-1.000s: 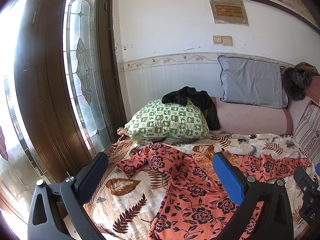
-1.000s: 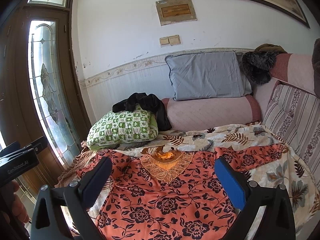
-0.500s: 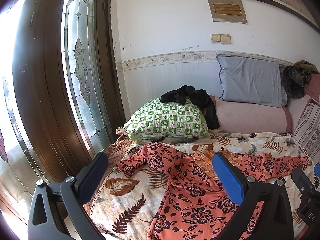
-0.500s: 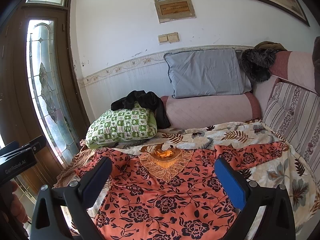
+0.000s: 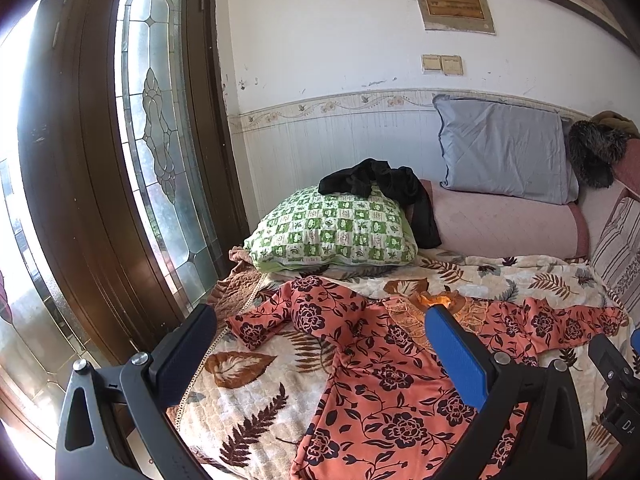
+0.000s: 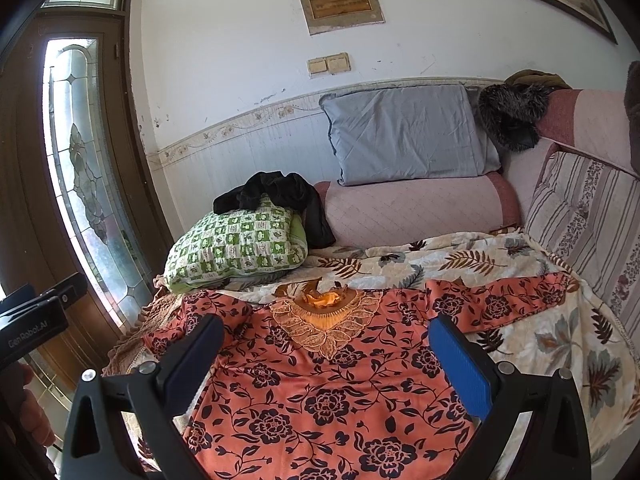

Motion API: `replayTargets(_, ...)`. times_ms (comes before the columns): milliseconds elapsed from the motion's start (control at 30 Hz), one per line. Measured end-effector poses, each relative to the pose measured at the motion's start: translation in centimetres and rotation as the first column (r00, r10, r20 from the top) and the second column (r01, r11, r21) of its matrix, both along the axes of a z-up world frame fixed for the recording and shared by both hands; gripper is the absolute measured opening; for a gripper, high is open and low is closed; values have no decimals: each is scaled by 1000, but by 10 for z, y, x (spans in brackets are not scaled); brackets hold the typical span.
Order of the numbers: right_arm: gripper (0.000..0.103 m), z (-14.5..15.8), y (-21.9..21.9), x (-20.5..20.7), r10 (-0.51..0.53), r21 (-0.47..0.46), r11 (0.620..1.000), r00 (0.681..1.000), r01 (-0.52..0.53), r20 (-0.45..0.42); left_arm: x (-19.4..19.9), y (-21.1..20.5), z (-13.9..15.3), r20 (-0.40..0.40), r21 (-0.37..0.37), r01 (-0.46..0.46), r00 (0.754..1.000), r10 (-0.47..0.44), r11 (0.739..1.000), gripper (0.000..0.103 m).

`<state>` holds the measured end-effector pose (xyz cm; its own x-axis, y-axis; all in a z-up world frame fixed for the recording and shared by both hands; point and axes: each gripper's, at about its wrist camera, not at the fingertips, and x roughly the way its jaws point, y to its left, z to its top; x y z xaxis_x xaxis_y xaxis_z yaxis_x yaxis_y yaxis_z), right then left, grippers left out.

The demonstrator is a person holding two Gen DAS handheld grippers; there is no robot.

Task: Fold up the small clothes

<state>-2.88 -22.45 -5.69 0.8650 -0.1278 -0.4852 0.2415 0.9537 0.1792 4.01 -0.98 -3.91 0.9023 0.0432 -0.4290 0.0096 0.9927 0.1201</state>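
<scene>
Low in both views, a dress point(image 6: 320, 392) in orange with dark flowers lay spread flat on a leaf-print blanket point(image 6: 560, 344) that covered the bed. Its lace collar point(image 6: 324, 320) sat at the centre of the right wrist frame, and a sleeve reached out to each side; the sleeve point(image 5: 260, 324) at left centre of the left wrist frame ended bent on the blanket.

The left gripper point(image 5: 320, 344) hovered above the dress's left side with its jaws wide apart and nothing between them. The right gripper point(image 6: 324, 348) hung over the chest of the dress, jaws likewise wide apart and empty. Neither one touched the cloth. The left gripper's body showed at the left edge of the right wrist frame, with part of a hand point(image 6: 28, 408) below it.

Behind the dress, a green checked pillow point(image 5: 332, 236) lay on the bed with a black garment point(image 5: 384, 188) draped over it. A grey pillow point(image 5: 504, 152) leaned on the wall in the upper right, resting on a pink bolster point(image 5: 508, 224). A glazed wooden door point(image 5: 120, 160) filled the left side.
</scene>
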Motion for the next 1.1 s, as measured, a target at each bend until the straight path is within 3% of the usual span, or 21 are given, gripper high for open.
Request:
replayTargets(300, 103, -34, -47, 33, -64, 40, 997, 996, 67, -66, 52, -22, -38, -48, 24, 7, 999, -6, 1000, 103)
replayTargets(400, 103, -60, -95, 50, -78, 97, 992, 993, 87, -84, 84, -37, -72, -74, -1, 58, 996, -58, 998, 103)
replayTargets(500, 103, -106, -171, 61, -98, 245, 962, 990, 121, -101, 123, -58, -126, -133, -35, 117, 984, -120, 993, 103)
replayTargets(567, 100, -145, -232, 64, -152, 367, 911, 980, 189, -128, 150, -71, -167, -204, -73, 148, 966, -160, 986, 103)
replayTargets(600, 93, -165, -262, 64, -189, 419, 876, 969, 240, -160, 163, -77, -188, -239, -98, 155, 955, -174, 983, 103)
replayTargets(700, 77, -224, -343, 56, -281, 599, 721, 937, 350, -209, 191, -91, -239, -322, -139, 134, 931, -173, 981, 103)
replayTargets(767, 72, -252, -386, 52, -359, 645, 637, 903, 422, -236, 203, -98, -262, -359, -133, 128, 918, -169, 983, 103)
replayTargets(867, 69, -281, -438, 51, -463, 685, 535, 850, 494, -252, 214, -104, -274, -384, -125, 136, 907, -174, 983, 103)
replayTargets(967, 69, -301, -479, 54, -547, 712, 441, 793, 546, -270, 220, -101, -279, -362, -99, 128, 919, -156, 987, 103)
replayTargets(1100, 69, -315, -515, 52, -676, 721, 348, 693, 600, -251, 230, -97, -285, -371, -91, 118, 917, -144, 989, 103)
